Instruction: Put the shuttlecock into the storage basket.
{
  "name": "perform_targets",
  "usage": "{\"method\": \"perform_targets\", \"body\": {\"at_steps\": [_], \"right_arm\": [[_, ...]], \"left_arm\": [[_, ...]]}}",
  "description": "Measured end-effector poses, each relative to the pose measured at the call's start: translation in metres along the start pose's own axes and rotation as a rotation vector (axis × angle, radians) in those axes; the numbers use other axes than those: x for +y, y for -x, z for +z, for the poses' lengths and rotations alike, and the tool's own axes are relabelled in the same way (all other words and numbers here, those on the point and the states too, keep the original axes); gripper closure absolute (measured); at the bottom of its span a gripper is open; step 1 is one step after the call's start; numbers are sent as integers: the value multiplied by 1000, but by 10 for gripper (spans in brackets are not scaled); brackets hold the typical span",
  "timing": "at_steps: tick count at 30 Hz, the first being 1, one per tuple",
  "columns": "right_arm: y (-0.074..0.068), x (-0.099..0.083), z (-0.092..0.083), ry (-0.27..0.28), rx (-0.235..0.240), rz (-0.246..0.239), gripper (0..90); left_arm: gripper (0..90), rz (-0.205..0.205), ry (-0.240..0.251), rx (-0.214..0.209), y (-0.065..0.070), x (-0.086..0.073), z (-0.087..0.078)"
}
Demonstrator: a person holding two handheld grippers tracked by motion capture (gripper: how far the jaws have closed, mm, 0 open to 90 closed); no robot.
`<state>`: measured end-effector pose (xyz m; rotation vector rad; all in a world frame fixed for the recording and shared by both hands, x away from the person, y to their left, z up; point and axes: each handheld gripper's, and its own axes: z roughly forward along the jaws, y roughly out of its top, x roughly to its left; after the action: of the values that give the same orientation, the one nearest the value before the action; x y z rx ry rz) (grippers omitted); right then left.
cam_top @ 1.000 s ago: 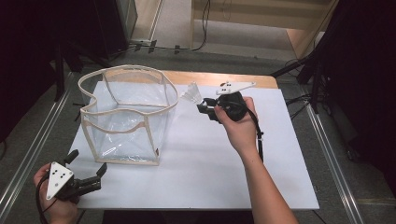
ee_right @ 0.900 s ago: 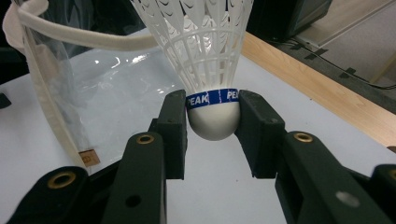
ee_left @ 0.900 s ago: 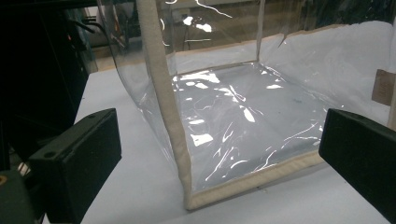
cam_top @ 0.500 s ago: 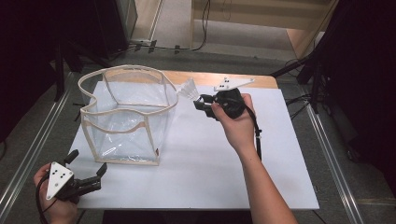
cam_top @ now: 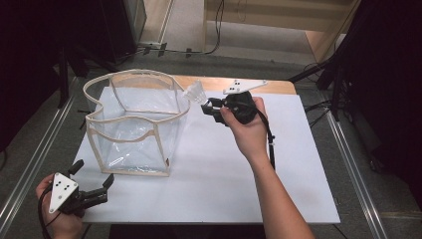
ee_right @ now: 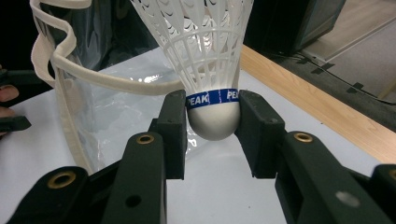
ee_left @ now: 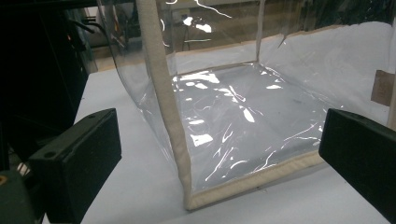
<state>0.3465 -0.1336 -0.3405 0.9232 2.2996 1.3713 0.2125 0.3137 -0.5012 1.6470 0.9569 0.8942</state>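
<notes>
Just beside the far right rim of the clear plastic, cream-trimmed bag (cam_top: pixel 132 124), the right gripper (cam_top: pixel 213 108) pinched a white feathered shuttlecock (ee_right: pixel 210 56) by its cork, which could squirt free (rounded, smooth), while the left gripper (cam_top: pixel 92 185) gaped empty near-left.

Overhead light is bright and even on the white counter (cam_top: pixel 214 164); surroundings dark; glare streaks the clear bag (ee_left: pixel 233 116); focus sharp.

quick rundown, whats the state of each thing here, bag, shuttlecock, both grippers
clear bag: standing upright on the table, top open, nothing inside
shuttlecock: clamped at its cork base, white skirt pointing away from the gripper, off the table, near the bag's rim
right gripper: shut on the shuttlecock
left gripper: open, holding nothing, near the bag's lower corner
</notes>
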Motion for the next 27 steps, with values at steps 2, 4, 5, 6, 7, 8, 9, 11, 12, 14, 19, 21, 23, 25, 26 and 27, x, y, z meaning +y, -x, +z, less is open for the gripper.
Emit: {"method": "perform_targets", "body": {"at_steps": [2, 4, 5, 6, 7, 8, 9, 11, 12, 14, 19, 21, 23, 25, 26, 27], "right_arm": [[-1, 1, 1, 2, 3, -1, 624], [-2, 3, 1, 3, 5, -3, 624], [-2, 3, 2, 6, 7, -2, 624], [-3, 4, 2, 8, 9, -1, 624], [-3, 5, 2, 11, 11, -2, 624], [-4, 6, 2, 8, 11, -4, 624], [-5, 7, 3, 13, 13, -6, 624], [-6, 9, 3, 15, 16, -8, 624], [-7, 10, 3, 15, 16, -9, 624], [-8, 11, 4, 17, 18, -11, 624], [-10, 13, 7, 21, 25, -10, 624], [-11, 13, 8, 22, 26, -13, 623], [-12, 14, 9, 23, 31, -13, 623], [-12, 15, 10, 21, 34, -14, 624], [-13, 16, 11, 23, 35, -17, 624], [-13, 16, 11, 23, 36, -18, 624]], "left_arm": [[0, 0, 0, -1, 0, 0, 0], [0, 0, 0, -1, 0, 0, 0], [0, 0, 0, -1, 0, 0, 0], [0, 0, 0, -1, 0, 0, 0], [0, 0, 0, -1, 0, 0, 0], [0, 0, 0, -1, 0, 0, 0], [0, 0, 0, 0, 0, 0, 0], [0, 0, 0, -1, 0, 0, 0], [0, 0, -1, -1, 0, 0, 0], [0, -1, -1, -1, 0, 0, 0], [0, -1, -1, -1, 0, 0, 0], [0, -1, -2, -1, 0, 0, 0], [0, -2, -2, -2, 0, 0, 0], [0, -3, -2, -2, 0, 0, 0], [0, -3, -3, -2, 0, 0, 0], [0, -3, -3, -2, 0, 0, 0]]}}
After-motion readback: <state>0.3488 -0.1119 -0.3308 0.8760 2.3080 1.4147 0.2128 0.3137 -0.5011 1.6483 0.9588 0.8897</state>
